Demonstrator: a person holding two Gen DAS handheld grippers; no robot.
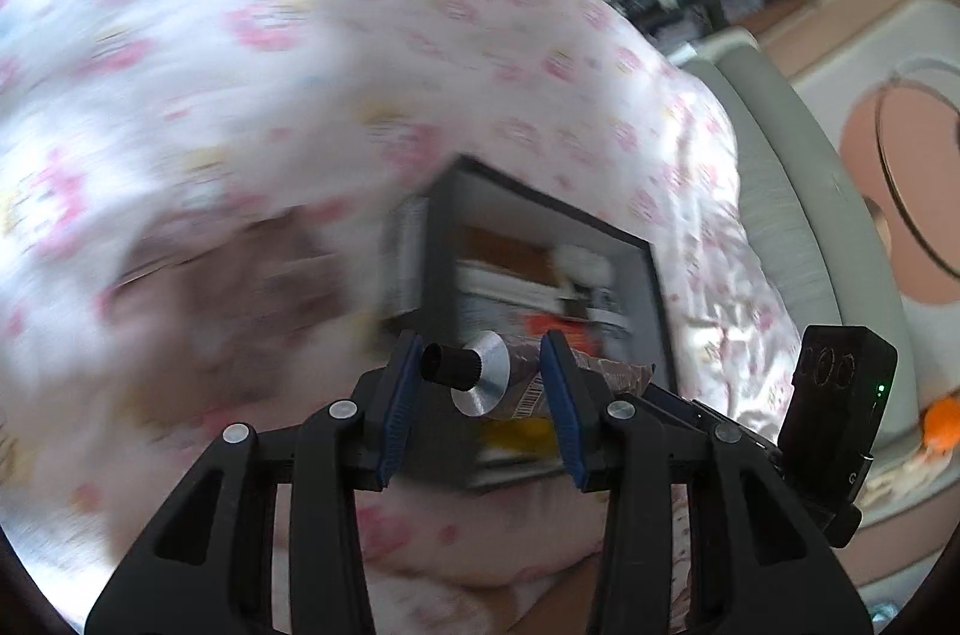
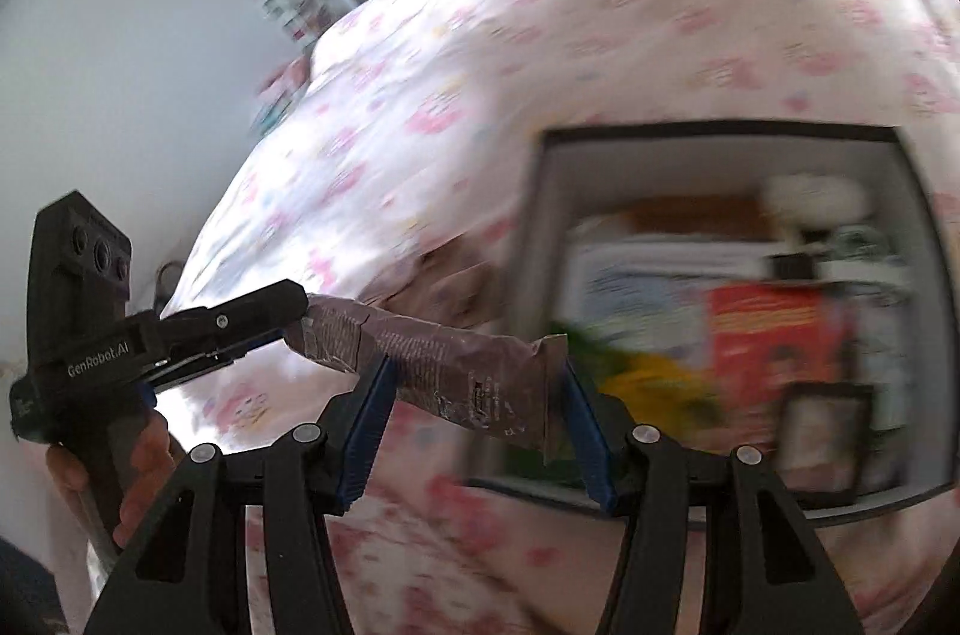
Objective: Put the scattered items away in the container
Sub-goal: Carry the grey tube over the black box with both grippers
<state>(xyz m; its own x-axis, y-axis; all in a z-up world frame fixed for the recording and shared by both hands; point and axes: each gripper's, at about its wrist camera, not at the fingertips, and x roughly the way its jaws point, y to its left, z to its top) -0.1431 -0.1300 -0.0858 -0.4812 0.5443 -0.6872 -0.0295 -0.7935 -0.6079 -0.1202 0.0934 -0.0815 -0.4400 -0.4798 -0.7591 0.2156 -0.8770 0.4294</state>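
Both grippers have hold of the same brown tube [image 2: 456,371], carrying it just in front of the grey box [image 2: 540,227] on the pink flowery bedspread [image 2: 540,35]. Left gripper [image 1: 480,389] pinches the cap end, black cap and silver shoulder poking between its blue pads. Right gripper [image 2: 474,395] clamps the flat crimped end. Box already holds some blurry packets.
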